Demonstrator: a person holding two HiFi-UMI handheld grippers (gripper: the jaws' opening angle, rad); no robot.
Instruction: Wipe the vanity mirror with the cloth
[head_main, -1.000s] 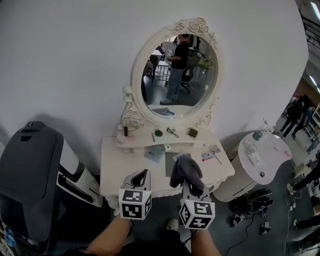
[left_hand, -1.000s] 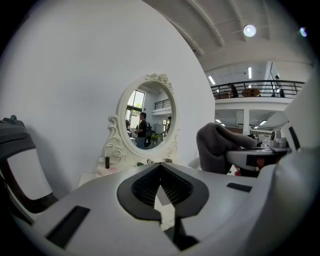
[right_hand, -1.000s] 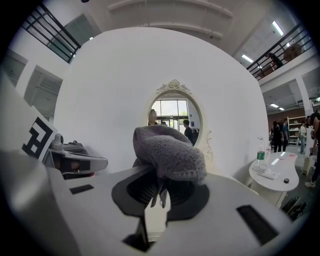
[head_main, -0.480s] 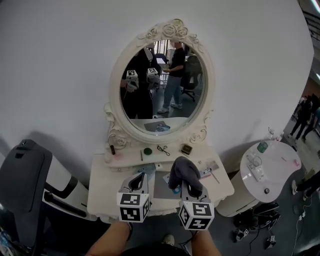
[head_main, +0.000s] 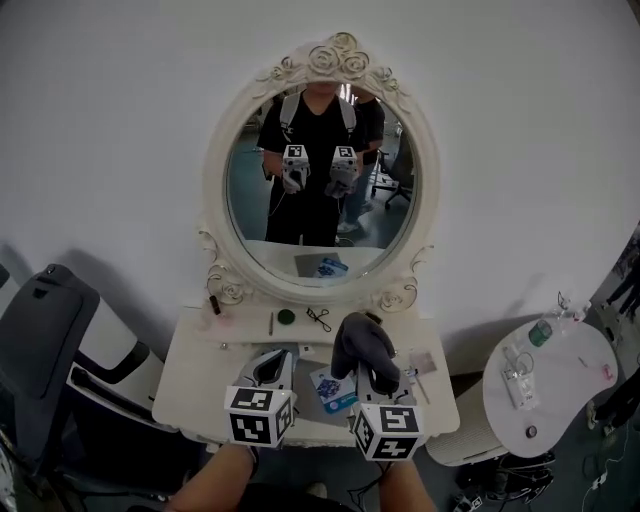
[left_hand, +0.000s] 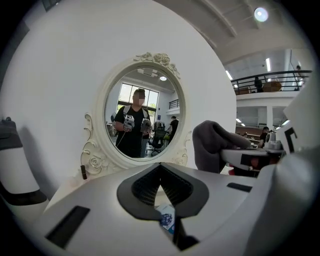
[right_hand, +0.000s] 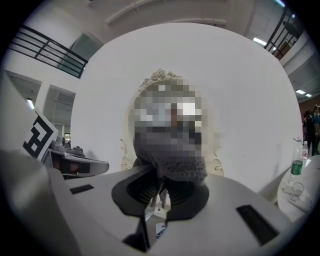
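Observation:
The oval vanity mirror (head_main: 320, 170) in its white carved frame stands on the white vanity table (head_main: 195, 385) straight ahead. It reflects a person holding both grippers. My right gripper (head_main: 375, 375) is shut on a dark grey cloth (head_main: 360, 345), which bunches up above its jaws, low in front of the mirror and apart from the glass. In the right gripper view the cloth (right_hand: 180, 170) hides most of the mirror. My left gripper (head_main: 272, 368) is level with it on the left, jaws together and empty. The left gripper view shows the mirror (left_hand: 142, 115) ahead and the cloth (left_hand: 212, 145) to the right.
Small items lie on the vanity shelf: a dark bottle (head_main: 212, 303), a green disc (head_main: 286, 317) and an eyelash curler (head_main: 318, 318). A blue printed packet (head_main: 333, 388) lies on the tabletop. A black chair (head_main: 40, 340) is at left, a round white side table (head_main: 545, 385) at right.
The head view has swung to face the mirror squarely, and the mirror now shows the person with both grippers. Both grippers keep their spacing, and the cloth stays in the right one.

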